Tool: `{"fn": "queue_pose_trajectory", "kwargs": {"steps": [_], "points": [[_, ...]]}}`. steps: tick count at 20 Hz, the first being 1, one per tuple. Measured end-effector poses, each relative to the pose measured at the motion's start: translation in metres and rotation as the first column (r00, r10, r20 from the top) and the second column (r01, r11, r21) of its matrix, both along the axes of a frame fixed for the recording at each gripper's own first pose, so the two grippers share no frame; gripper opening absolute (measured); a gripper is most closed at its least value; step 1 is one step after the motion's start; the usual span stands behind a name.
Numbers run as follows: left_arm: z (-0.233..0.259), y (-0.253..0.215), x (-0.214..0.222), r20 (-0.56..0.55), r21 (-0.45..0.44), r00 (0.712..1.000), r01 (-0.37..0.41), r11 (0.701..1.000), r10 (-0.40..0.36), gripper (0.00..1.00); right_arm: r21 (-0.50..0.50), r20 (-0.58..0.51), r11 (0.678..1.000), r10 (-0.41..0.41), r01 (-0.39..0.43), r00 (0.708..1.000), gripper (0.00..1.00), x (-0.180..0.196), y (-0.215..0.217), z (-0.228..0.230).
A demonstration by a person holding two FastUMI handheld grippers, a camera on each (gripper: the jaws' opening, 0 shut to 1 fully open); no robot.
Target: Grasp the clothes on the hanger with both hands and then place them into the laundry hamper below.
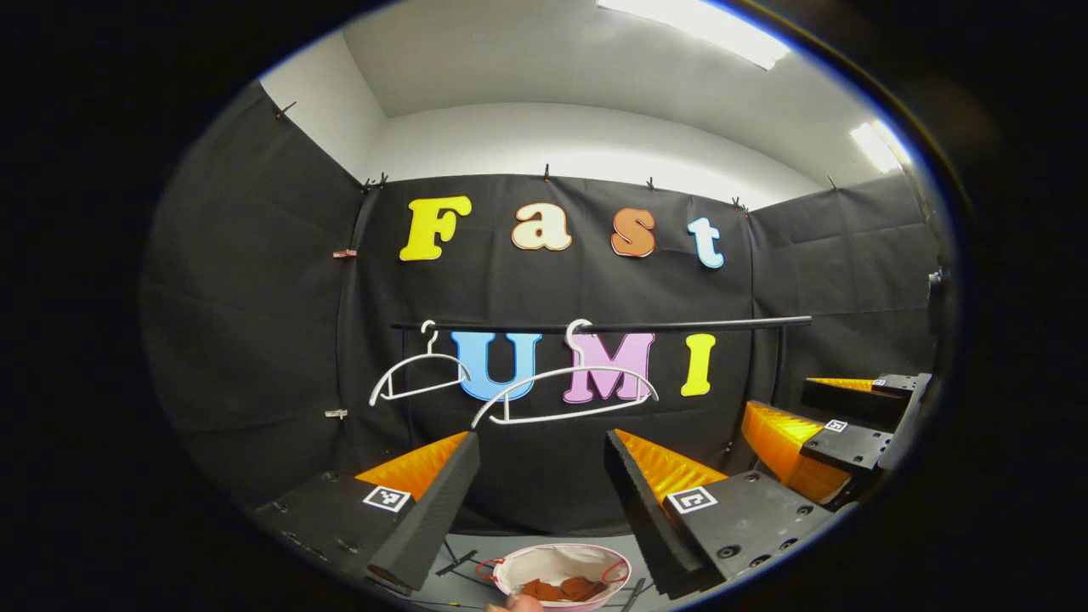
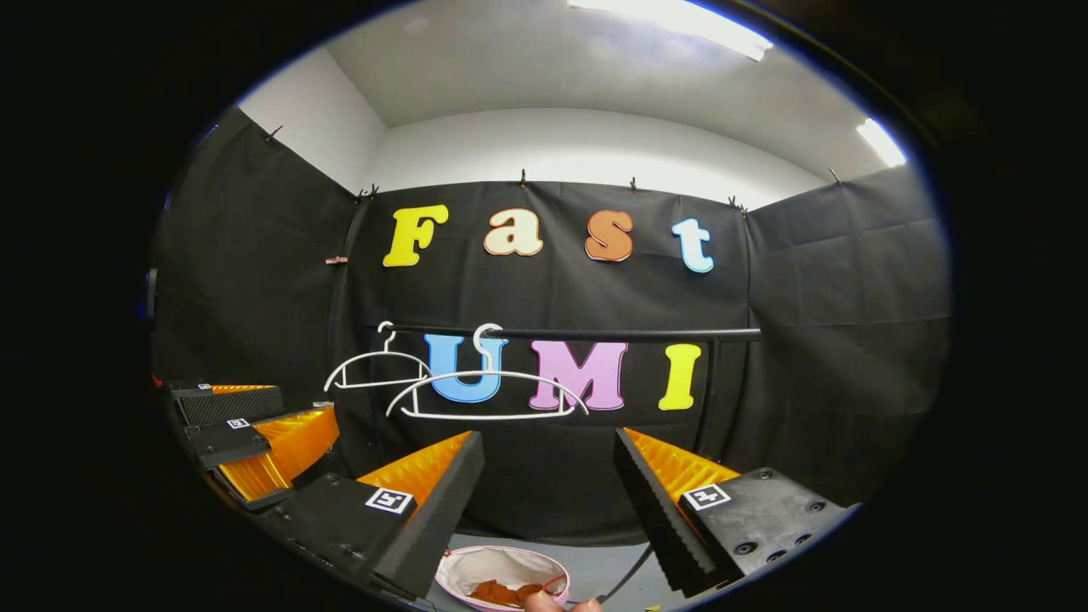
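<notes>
Both the left hand-held gripper [image 1: 541, 489] and the right hand-held gripper [image 2: 548, 493] have their fingers spread wide, holding nothing. The crumpled rust-orange clothes [image 1: 563, 588] lie inside the round white fabric laundry hamper with a pink rim [image 1: 544, 563], which stands below the black horizontal rail [image 1: 680, 325]. Two bare white wire hangers [image 1: 561, 395] hang from that rail.

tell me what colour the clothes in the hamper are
Rust orange clothes, clearest in the left gripper view.

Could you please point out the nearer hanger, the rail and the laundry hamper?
nearer hanger [image 1: 565, 374]: left gripper view, top of its arch.
rail [image 1: 697, 324]: left gripper view, bare stretch of bar.
laundry hamper [image 1: 552, 563]: left gripper view, inner wall.
</notes>
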State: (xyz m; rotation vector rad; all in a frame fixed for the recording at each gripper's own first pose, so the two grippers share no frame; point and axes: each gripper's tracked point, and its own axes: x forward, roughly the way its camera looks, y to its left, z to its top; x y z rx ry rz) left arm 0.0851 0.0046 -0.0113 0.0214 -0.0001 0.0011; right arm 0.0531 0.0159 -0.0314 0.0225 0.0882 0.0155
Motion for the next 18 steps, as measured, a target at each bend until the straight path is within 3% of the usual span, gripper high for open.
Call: {"fn": "queue_pose_trajectory", "kwargs": {"steps": [18], "points": [[-0.0064,0.0071,0.0068,0.004,0.028,1.000,-0.001,1.000,0.001,0.94,0.001,0.021,1.000,0.000,0.000,1.000,0.99,0.0060,0.0058,0.0036]]}}
